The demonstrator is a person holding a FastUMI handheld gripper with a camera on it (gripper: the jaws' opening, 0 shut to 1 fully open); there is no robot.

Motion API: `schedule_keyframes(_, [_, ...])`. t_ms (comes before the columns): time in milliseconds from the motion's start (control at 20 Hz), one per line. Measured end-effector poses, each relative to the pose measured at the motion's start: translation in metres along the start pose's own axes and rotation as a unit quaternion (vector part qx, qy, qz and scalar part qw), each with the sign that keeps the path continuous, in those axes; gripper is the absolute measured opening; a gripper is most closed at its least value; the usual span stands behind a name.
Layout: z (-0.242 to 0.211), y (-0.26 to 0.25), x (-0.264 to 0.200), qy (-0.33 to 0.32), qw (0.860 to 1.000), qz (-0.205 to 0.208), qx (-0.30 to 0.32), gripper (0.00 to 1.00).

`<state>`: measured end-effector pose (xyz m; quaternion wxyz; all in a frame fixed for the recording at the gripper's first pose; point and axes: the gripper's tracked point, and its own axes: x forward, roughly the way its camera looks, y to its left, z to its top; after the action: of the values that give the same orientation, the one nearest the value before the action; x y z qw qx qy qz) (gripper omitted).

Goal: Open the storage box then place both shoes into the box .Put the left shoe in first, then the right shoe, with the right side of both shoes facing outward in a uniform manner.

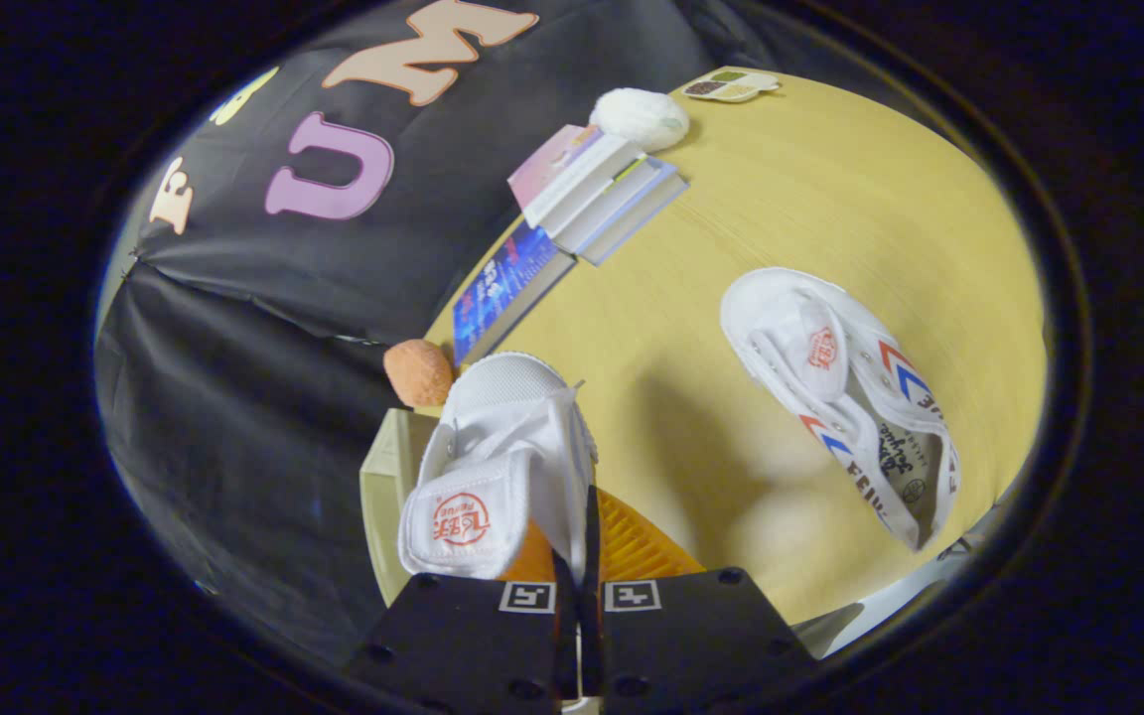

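My gripper (580, 556) is shut on a white canvas shoe (502, 457), pinching its side wall between the two fingers. The shoe hangs with its toe pointing away and its tongue, with a red logo, folded toward me. Below it I see the pale wall of the storage box (381, 487) and an orange ribbed surface (637, 546) just beyond the fingers. The second white shoe (845, 397), with red and blue chevrons on its side, lies flat on the yellow table (711, 298) to the right of the held shoe.
A stack of books (592, 194) and a blue book (507, 283) lie along the table's far edge by the black cloth wall. A white fluffy ball (642, 117), an orange ball (418, 372) and a small palette-like card (729, 85) sit there too.
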<state>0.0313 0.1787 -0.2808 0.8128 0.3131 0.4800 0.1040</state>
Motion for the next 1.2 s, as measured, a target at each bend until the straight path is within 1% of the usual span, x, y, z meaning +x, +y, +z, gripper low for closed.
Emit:
schedule_keyframes(100, [0.006, 0.037, -0.016, -0.012, 0.999, 0.025, -0.019, 0.04])
schedule_keyframes(250, [0.004, 0.096, -0.024, -0.018, 0.997, 0.059, -0.037, 0.04])
schedule_keyframes(400, [-0.009, 0.153, -0.016, -0.003, 0.994, 0.097, -0.04, 0.04])
schedule_keyframes(500, [-0.022, 0.176, -0.003, 0.015, 0.993, 0.106, -0.042, 0.04])
schedule_keyframes(700, [-0.058, 0.195, 0.04, 0.049, 0.995, 0.086, -0.029, 0.04])
schedule_keyframes(900, [-0.095, 0.181, 0.081, 0.076, 0.996, 0.031, -0.035, 0.04])
schedule_keyframes(1100, [-0.114, 0.161, 0.107, 0.079, 0.995, -0.023, -0.057, 0.04])
schedule_keyframes(1200, [-0.112, 0.161, 0.114, 0.066, 0.995, -0.032, -0.061, 0.04])
